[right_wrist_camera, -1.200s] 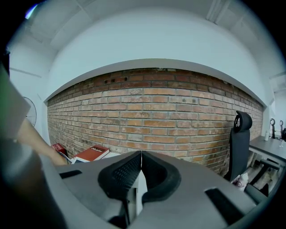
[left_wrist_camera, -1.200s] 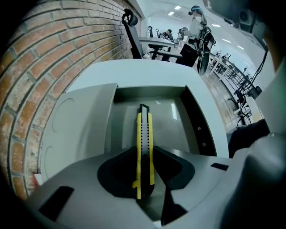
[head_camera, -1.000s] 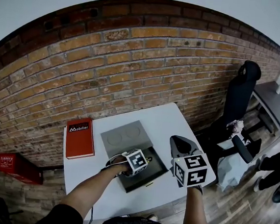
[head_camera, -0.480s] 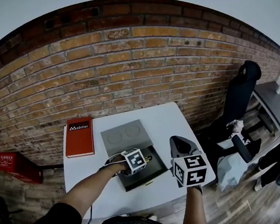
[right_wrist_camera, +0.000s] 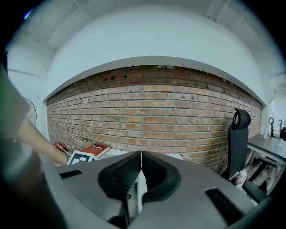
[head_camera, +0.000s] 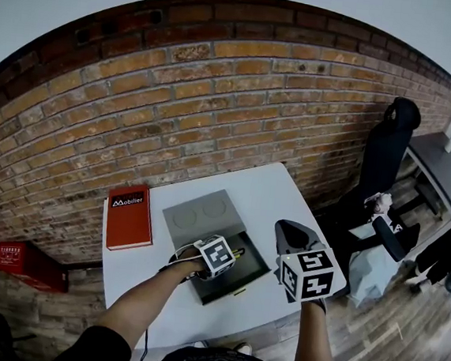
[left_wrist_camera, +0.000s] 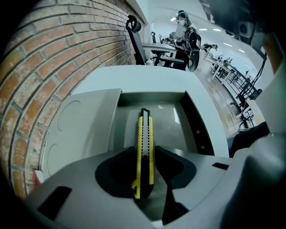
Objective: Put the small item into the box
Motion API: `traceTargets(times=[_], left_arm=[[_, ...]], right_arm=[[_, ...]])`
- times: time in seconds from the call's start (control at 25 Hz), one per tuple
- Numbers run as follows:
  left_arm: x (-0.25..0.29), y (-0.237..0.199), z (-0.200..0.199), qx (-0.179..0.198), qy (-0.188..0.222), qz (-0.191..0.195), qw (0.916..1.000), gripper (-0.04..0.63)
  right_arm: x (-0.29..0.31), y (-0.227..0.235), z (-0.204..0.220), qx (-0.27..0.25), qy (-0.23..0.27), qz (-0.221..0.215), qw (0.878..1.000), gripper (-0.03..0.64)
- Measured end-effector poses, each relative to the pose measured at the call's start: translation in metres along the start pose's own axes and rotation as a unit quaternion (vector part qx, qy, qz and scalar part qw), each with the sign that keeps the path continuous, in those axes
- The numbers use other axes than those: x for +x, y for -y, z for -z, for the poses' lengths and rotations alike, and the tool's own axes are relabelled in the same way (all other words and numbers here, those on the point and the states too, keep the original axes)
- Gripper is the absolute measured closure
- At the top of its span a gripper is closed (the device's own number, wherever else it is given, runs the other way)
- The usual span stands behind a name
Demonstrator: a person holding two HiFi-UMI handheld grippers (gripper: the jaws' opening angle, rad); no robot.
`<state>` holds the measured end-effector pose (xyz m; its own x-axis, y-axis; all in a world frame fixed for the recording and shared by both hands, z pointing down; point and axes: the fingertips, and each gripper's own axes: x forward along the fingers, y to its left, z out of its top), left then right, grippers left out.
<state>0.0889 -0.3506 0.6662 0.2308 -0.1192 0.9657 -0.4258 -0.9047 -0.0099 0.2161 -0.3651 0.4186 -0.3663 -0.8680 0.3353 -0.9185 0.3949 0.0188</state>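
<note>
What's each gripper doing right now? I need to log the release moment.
Left gripper: jaws opening, yellow utility knife between them, over the box.
Right gripper: jaws shut, empty.

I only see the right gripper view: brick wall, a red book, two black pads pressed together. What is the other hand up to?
Observer: The left gripper is over an open box, with a yellow knife between its opening jaws.
Operator: Is the box on a table?
Observer: Yes, on a white table, with its grey lid lying flat beside it.
Operator: And where is my gripper?
Observer: The right gripper hangs right of the box, near the table's edge.
</note>
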Motion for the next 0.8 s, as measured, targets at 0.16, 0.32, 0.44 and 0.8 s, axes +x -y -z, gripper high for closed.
traceTargets(times=[0.16,0.32,0.44,0.8], left_arm=[[-0.007,-0.003,-0.003,-0.005,0.017,-0.008,0.9998,0.439],[-0.024,-0.006,-0.01,-0.02,0.042,-0.013,0.9988,0.439],[-0.037,-0.011,-0.016,-0.026,0.065,-0.023,0.9973,0.439],[-0.085,-0.029,-0.033,-0.048,0.142,-0.061,0.9869,0.443]], right_arm=[[-0.003,-0.001,-0.002,-0.001,0.003,-0.002,1.0,0.597],[-0.006,-0.005,-0.004,-0.002,0.007,-0.005,1.0,0.597],[-0.008,-0.007,-0.006,-0.002,0.008,-0.007,1.0,0.597],[-0.012,-0.013,-0.019,-0.008,0.021,-0.009,1.0,0.597]])
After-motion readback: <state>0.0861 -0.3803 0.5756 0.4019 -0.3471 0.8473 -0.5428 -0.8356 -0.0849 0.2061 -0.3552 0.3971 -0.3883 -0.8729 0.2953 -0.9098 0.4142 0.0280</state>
